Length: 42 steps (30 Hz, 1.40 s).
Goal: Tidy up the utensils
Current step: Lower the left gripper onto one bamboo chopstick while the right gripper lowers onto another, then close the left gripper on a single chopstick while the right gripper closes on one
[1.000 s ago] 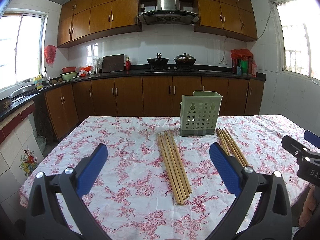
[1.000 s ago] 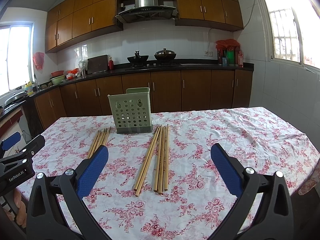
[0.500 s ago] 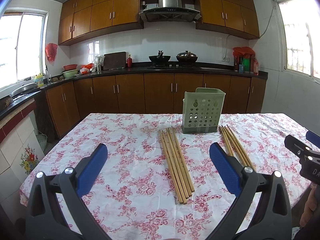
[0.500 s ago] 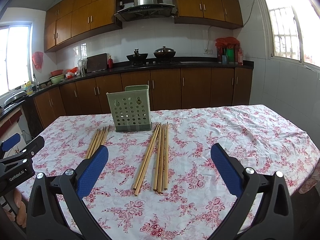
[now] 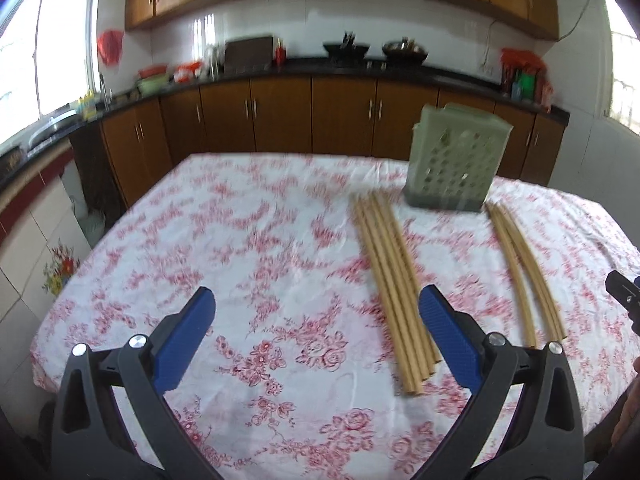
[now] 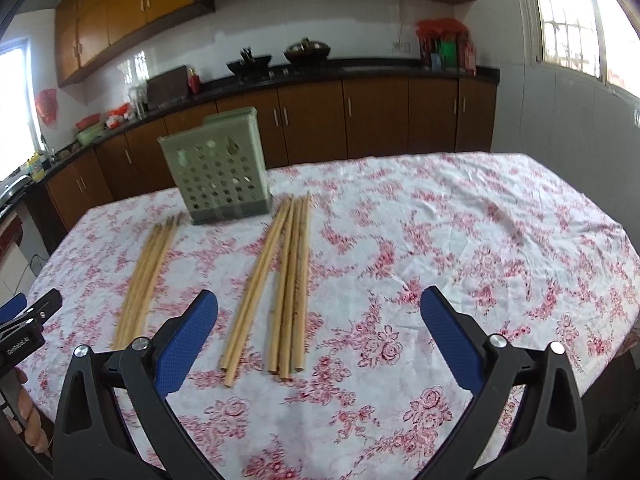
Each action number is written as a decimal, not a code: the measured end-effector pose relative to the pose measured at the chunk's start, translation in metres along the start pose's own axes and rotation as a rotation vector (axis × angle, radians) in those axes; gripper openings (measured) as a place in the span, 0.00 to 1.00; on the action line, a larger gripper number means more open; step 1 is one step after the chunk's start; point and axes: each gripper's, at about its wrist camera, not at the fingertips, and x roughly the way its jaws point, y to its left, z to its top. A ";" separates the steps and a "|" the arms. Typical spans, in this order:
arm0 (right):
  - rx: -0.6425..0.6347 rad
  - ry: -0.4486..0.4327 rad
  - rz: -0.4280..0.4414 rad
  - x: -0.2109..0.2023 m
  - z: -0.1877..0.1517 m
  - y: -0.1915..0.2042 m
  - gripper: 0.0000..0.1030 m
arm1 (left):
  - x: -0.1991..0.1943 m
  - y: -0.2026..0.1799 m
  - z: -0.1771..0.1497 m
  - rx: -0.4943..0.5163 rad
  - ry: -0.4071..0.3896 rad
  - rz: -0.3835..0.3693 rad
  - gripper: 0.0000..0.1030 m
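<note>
Ahead of the left hand-held gripper (image 5: 316, 312), the desk (image 5: 224, 248) lies under a white cloth with red flowers, and its jaws stand wide with nothing between them but cloth. A bundle of chopsticks (image 5: 390, 280) lies just past its right blue pad (image 5: 448, 340), the near ends hidden partly behind that pad, the far ends running up toward a green perforated holder (image 5: 454, 160) that stands upright farther ahead and to the right. A second, smaller bundle (image 5: 520, 268) lies beyond that, right of the holder's base and well apart from the first. At the far right edge the tip of the right hand-held gripper (image 5: 624, 294) shows. This view is blurred. In the right wrist view, the right hand-held gripper (image 6: 318, 312) hangs above the cloth with its jaws still wide but closing, and the near ends of one bundle (image 6: 280, 280) lie between and just ahead of its pads, untouched; two sticks splay off toward the left pad (image 6: 188, 340). The other bundle (image 6: 150, 268) lies farther left, beyond that pad. The holder (image 6: 218, 178) stands ahead and left, between the far ends of the two bundles and near both. The left hand-held gripper's tip (image 6: 28, 320) pokes in at the left edge.
</note>
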 end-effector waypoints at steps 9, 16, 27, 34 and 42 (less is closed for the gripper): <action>0.064 0.235 0.077 0.067 -0.001 -0.012 0.22 | 0.053 -0.008 0.005 0.028 0.156 -0.066 0.60; 0.030 0.282 0.103 0.085 -0.002 -0.001 0.19 | 0.078 -0.023 0.002 0.055 0.242 -0.141 0.36; -0.004 0.271 0.061 0.090 -0.002 -0.002 0.11 | 0.083 -0.033 0.000 0.085 0.255 -0.166 0.26; -0.010 0.269 0.064 0.090 -0.002 -0.002 0.11 | 0.090 -0.026 0.001 0.080 0.270 -0.145 0.10; -0.033 0.267 0.064 0.088 -0.003 0.001 0.12 | 0.091 -0.026 0.001 0.096 0.261 -0.143 0.10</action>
